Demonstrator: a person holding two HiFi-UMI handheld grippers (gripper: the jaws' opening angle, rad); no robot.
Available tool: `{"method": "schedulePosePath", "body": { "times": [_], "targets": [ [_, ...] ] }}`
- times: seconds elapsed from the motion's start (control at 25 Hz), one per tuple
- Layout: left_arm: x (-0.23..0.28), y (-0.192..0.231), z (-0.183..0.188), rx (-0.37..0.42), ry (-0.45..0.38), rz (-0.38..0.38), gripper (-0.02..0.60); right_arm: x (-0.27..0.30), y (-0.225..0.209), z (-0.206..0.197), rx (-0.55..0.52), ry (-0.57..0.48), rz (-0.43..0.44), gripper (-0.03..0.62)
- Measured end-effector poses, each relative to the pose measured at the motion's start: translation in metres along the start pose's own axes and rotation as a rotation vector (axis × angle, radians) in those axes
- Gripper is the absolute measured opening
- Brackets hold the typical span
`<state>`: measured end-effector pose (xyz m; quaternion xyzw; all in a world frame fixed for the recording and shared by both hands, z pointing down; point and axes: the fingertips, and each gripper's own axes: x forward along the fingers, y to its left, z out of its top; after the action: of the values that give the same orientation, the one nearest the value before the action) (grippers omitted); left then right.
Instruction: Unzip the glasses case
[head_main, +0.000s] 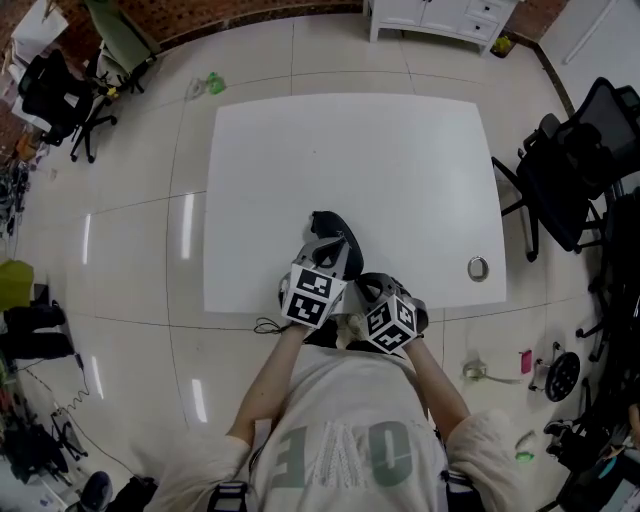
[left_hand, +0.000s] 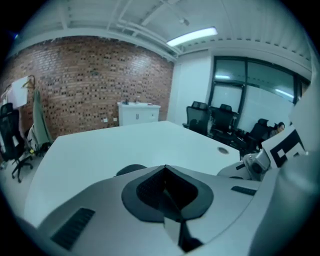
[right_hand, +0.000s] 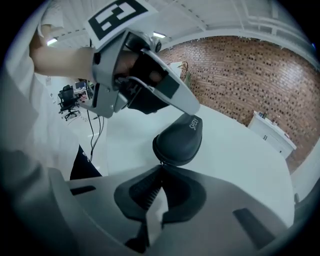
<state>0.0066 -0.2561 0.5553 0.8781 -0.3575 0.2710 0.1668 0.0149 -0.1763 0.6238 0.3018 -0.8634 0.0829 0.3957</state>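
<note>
Your left gripper (left_hand: 165, 169) is closed on nothing by the shut glasses case (right_hand: 179, 140), your right gripper (right_hand: 161, 167) closed at its near edge, contents hidden.

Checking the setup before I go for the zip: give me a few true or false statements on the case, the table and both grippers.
1. The glasses case lies on the white table. True.
2. The case is wide open. False: it looks closed.
3. The left gripper has its tip on top of the case. True.
4. The right gripper has its jaws wide apart. False: they are together, right at the case's near end.
</note>
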Motion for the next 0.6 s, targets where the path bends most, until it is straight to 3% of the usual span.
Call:
{"method": "schedulePosePath", "body": {
  "times": [0.2,0.6],
  "targets": [
    [0.016,-0.024,-0.016,0.055,0.035,-0.036,0.005,0.005,0.006,0.001,0.009,0.005,0.017,0.0],
    [0.014,-0.02,-0.018,-0.009,0.038,-0.049,0.005,0.003,-0.014,-0.01,0.037,0.027,0.007,0.0]
  ]
}}
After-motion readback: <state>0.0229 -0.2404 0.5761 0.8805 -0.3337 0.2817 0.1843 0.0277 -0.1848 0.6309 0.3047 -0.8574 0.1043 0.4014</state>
